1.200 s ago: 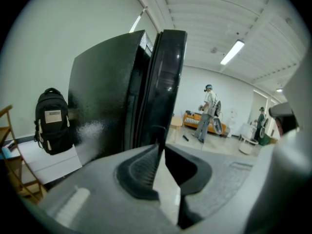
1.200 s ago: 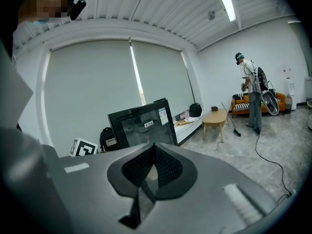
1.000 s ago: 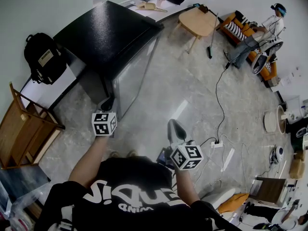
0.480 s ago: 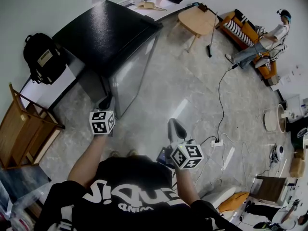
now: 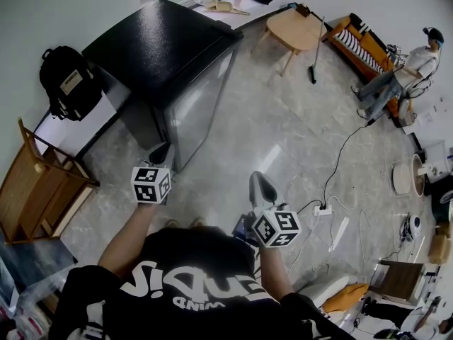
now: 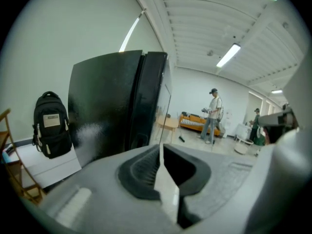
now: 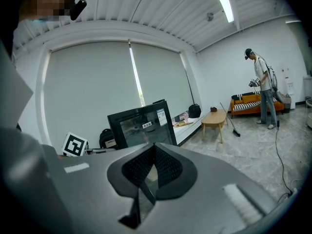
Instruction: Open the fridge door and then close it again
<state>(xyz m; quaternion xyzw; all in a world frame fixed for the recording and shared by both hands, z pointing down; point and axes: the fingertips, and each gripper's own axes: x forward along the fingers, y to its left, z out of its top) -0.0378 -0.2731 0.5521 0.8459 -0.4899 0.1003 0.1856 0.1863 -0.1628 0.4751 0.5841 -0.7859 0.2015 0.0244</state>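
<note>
The black fridge (image 5: 166,52) stands on the grey floor (image 5: 283,133) at the upper left of the head view, against the wall. Its glass door (image 5: 202,101) is seen lying flush against the cabinet, closed, and faces the open room. In the left gripper view the fridge (image 6: 105,106) is seen from its side, with the door's edge (image 6: 165,101) rising straight above the claw tip.

The left claw (image 5: 161,152) is held just beside the fridge's near corner, apart from it. Its pads (image 6: 161,147) have just been closing and are now pressed together with nothing between them. The right claw (image 5: 260,186) is held well apart from the fridge, over bare floor. Its jaws (image 7: 154,147) are likewise pressed together and empty, and the fridge front (image 7: 141,123) is seen beyond them.

A black backpack (image 5: 67,83) is propped left of the fridge, and a wooden chair (image 5: 42,190) stands nearer. A low wooden table (image 5: 301,30), a broom (image 5: 315,48) and an orange sofa (image 5: 361,41) are set across the room, where a person (image 5: 403,73) stands.
</note>
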